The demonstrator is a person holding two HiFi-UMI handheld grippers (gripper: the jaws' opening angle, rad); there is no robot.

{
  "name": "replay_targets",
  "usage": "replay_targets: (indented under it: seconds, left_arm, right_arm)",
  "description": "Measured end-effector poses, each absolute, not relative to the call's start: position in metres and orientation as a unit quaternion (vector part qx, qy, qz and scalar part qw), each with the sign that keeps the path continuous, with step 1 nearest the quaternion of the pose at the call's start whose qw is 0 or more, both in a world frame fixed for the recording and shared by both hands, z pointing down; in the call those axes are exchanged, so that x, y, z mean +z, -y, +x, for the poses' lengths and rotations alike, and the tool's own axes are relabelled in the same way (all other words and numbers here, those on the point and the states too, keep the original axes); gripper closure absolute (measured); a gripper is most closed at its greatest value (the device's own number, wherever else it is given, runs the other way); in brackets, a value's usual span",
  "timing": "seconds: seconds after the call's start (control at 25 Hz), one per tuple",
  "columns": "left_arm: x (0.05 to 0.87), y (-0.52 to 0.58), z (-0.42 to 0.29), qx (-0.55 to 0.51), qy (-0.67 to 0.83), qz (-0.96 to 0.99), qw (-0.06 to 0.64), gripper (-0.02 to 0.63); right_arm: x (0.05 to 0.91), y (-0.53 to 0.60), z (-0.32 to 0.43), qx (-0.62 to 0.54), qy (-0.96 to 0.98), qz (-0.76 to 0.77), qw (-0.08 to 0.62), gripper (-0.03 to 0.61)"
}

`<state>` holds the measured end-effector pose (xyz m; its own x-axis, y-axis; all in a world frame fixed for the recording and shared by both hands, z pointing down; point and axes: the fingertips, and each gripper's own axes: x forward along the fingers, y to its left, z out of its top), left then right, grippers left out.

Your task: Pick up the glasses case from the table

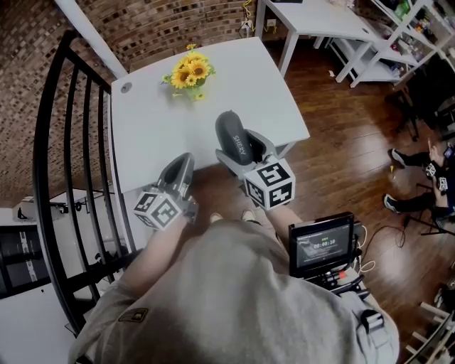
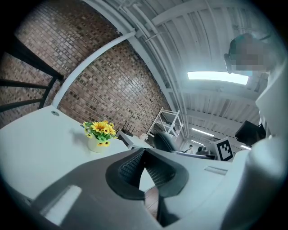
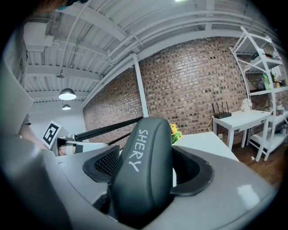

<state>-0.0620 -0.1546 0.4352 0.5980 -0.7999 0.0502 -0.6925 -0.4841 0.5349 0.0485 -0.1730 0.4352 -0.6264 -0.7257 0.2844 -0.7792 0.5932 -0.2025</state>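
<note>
Brick wall (image 1: 43, 43) is closing the far side of the room. At the left a black metal railing (image 1: 53, 178) with thin round bars is running close along the edge of the white worktop (image 1: 156, 121), so that side is giving little room. The worktop is looking smooth and flat, and its far part is carrying a small pot of yellow sunflowers (image 1: 188, 75), well apart from both grippers.

The left gripper (image 1: 181, 163) (image 2: 143, 155) is hanging at the near edge, and its grey jaws with ribbed black pads are meeting at the tips with nothing between them. The right gripper (image 1: 245, 151) (image 3: 146, 168) is pressing its jaws, standing wide, on both sides of the glasses case (image 1: 233, 135) (image 3: 143, 139). It is a dark, matte, rounded long shell with white letters, held over the near part of the worktop.

To the right the glossy wooden floor (image 1: 341, 156) is offering open room, with a small monitor (image 1: 320, 243) near the person and a second white table (image 1: 313, 21) farther away.
</note>
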Motion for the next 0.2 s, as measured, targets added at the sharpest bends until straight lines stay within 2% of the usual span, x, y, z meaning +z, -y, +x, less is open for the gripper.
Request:
replay_targets:
  seconds: [0.2]
  left_arm:
    - [0.4339, 0.1569, -0.0645, -0.103, 0.433, 0.856, 0.261, 0.612]
  right_arm:
    - [0.4334, 0.175, 0.0467, 0.155, 0.887, 0.427, 0.087, 0.201]
